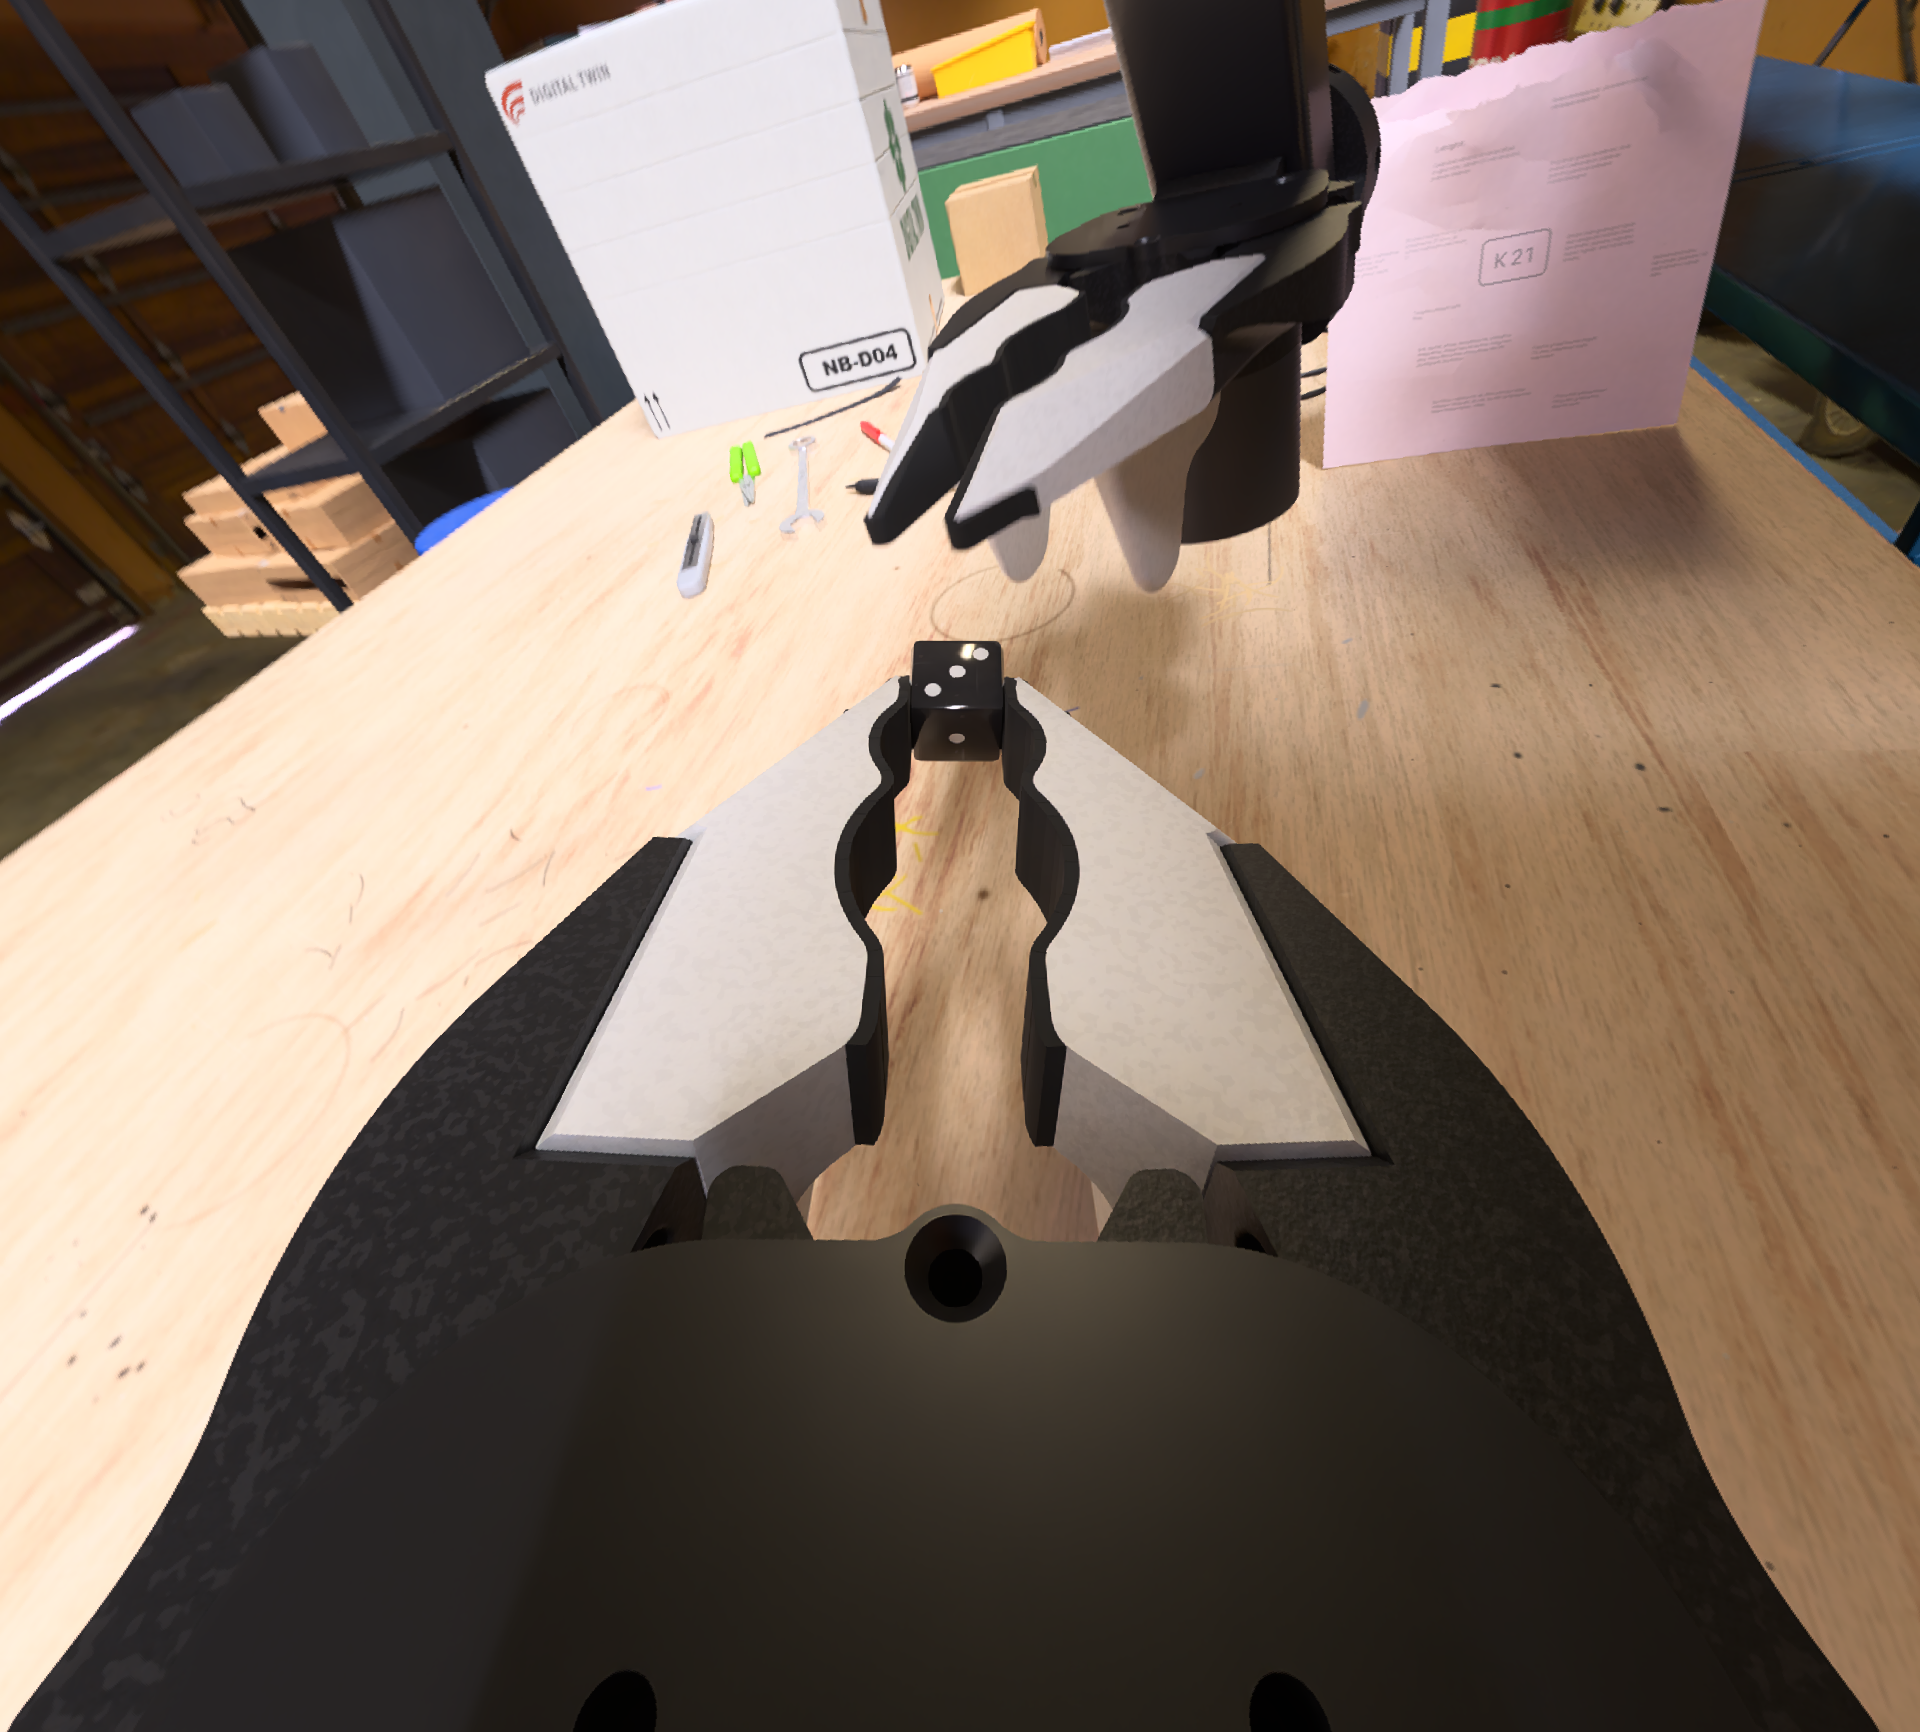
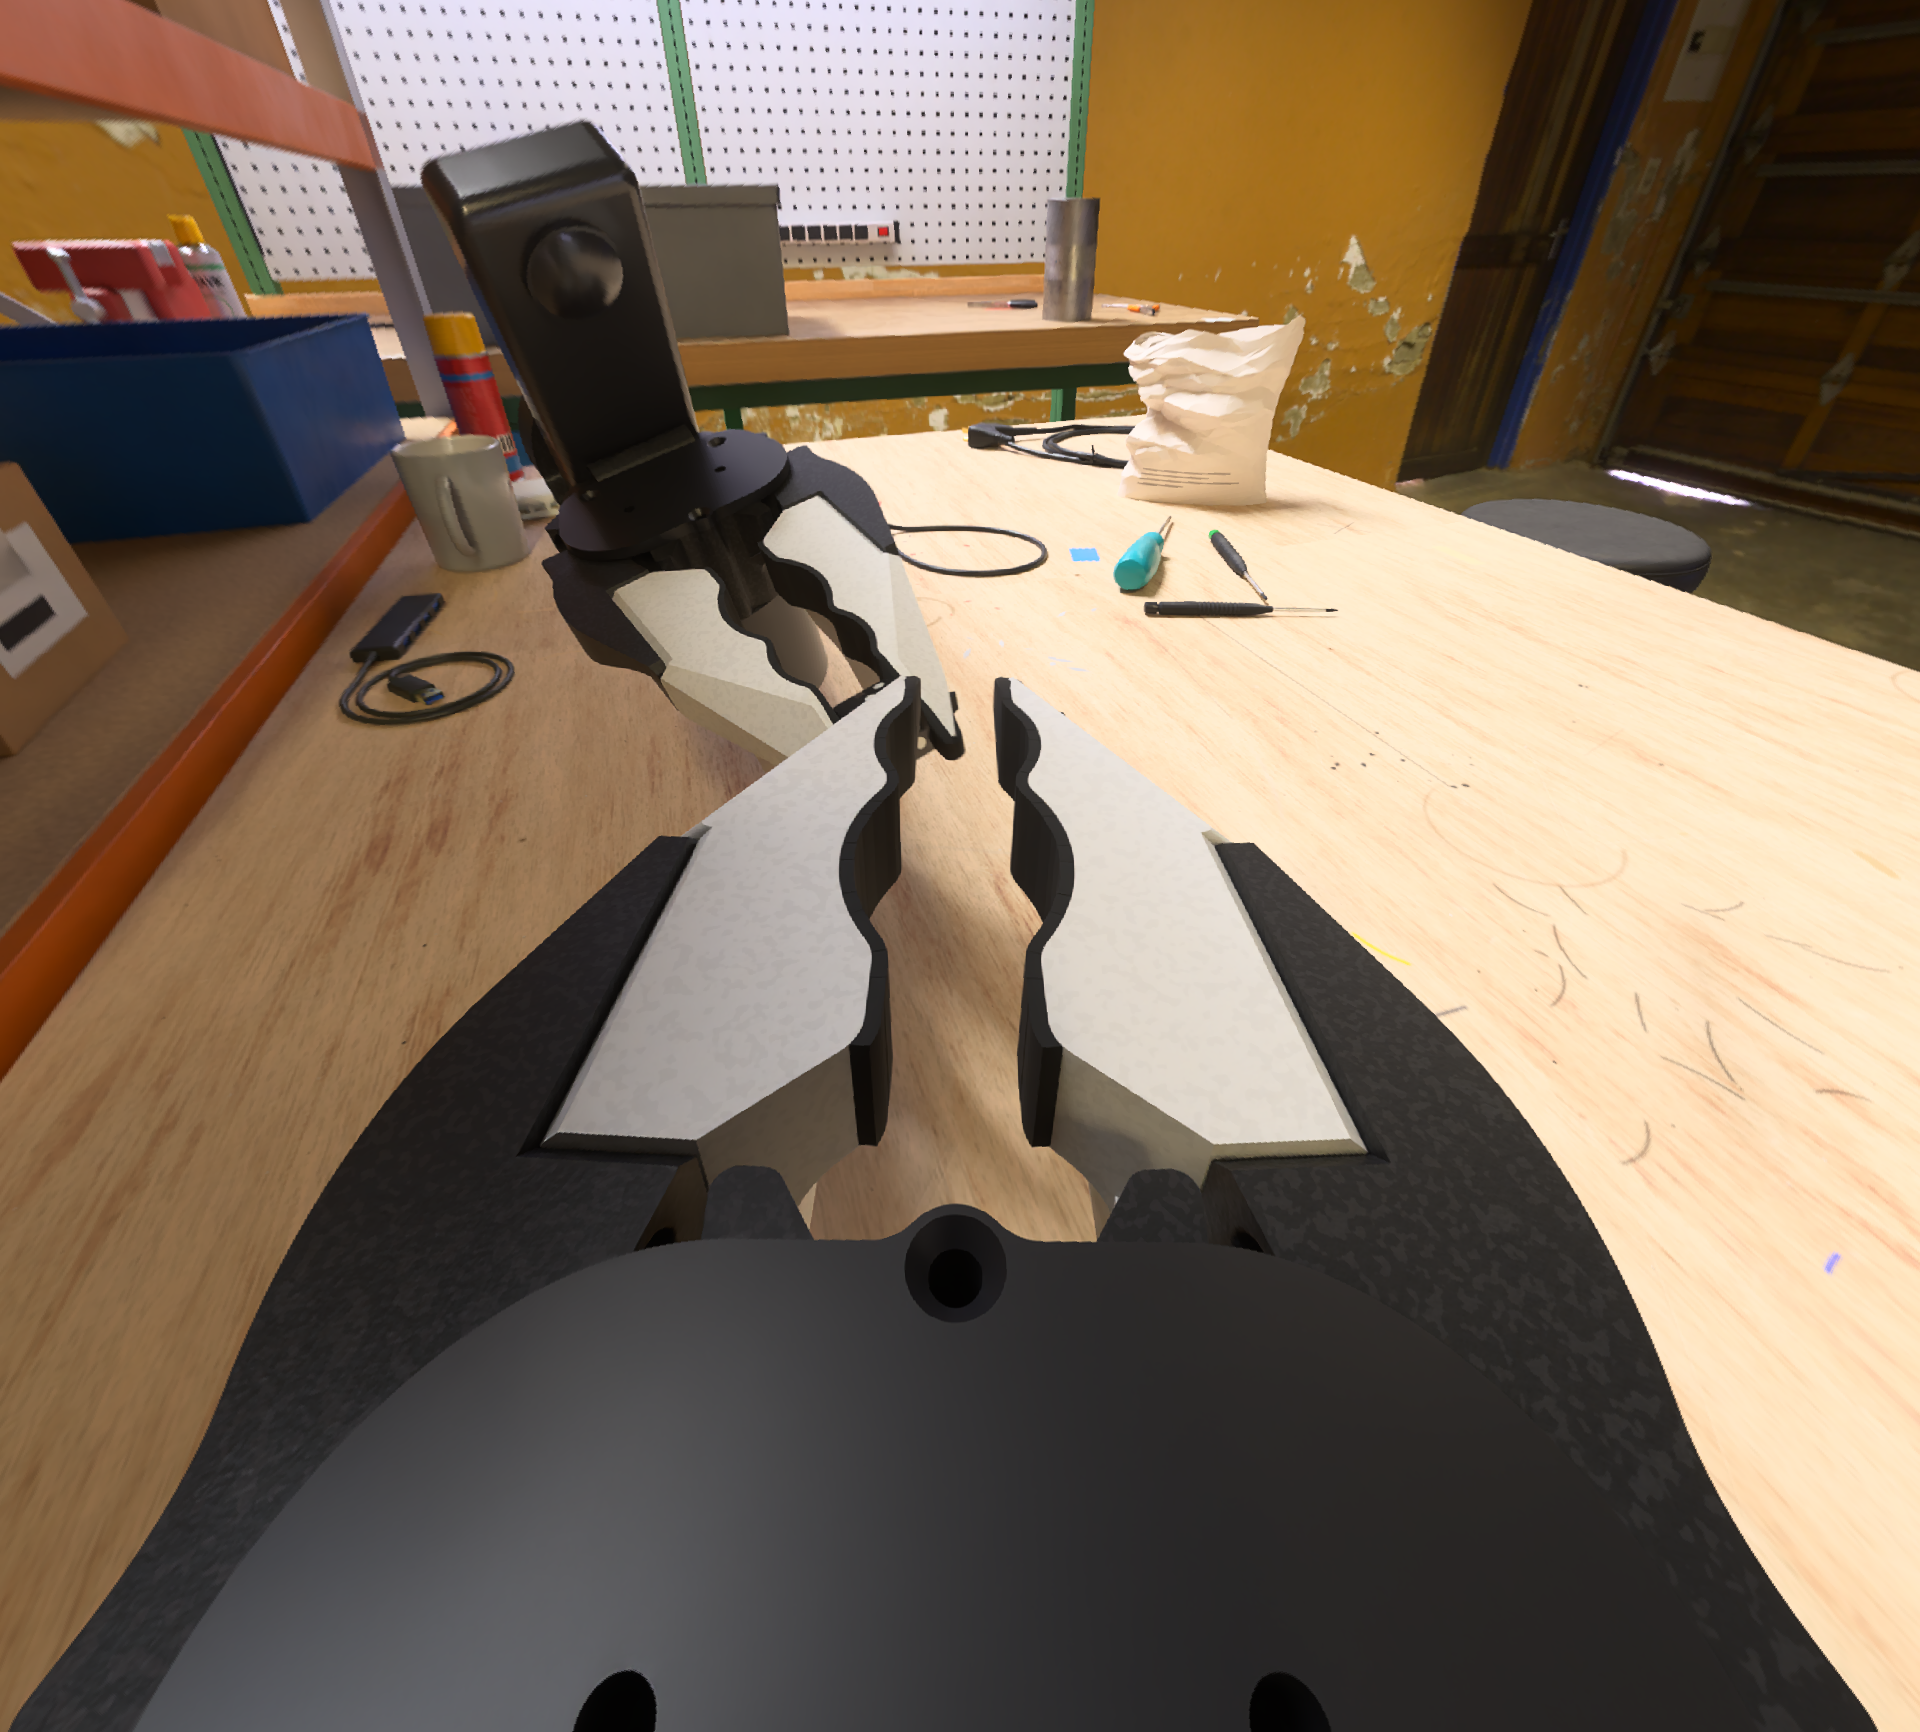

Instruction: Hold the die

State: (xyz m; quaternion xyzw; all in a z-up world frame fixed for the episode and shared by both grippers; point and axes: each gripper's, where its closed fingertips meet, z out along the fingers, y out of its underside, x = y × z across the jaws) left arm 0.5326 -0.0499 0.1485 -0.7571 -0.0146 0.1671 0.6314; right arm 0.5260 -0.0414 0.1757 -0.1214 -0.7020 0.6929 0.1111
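A black die (image 1: pixel 956 700) with white pips sits between the fingertips of my left gripper (image 1: pixel 956 718), just above the wooden table (image 1: pixel 1455 851). The left gripper is shut on it. My right gripper (image 1: pixel 935 529) hovers a little beyond and above the die, fingers pointing down towards it. In the right wrist view, my right gripper (image 2: pixel 956 706) has a narrow gap between its fingers and nothing in it. The left gripper (image 2: pixel 883 708) lies just past its left fingertip there, and the die is hidden.
A white box (image 1: pixel 727 207) and a pink sheet (image 1: pixel 1538 248) stand at the far side. Green pliers (image 1: pixel 744 469), a wrench (image 1: pixel 801 487) and a knife (image 1: pixel 696 552) lie nearby. A mug (image 2: pixel 462 503), cable (image 2: pixel 426 690), screwdrivers (image 2: pixel 1138 558) and white bag (image 2: pixel 1205 420) show in the right wrist view.
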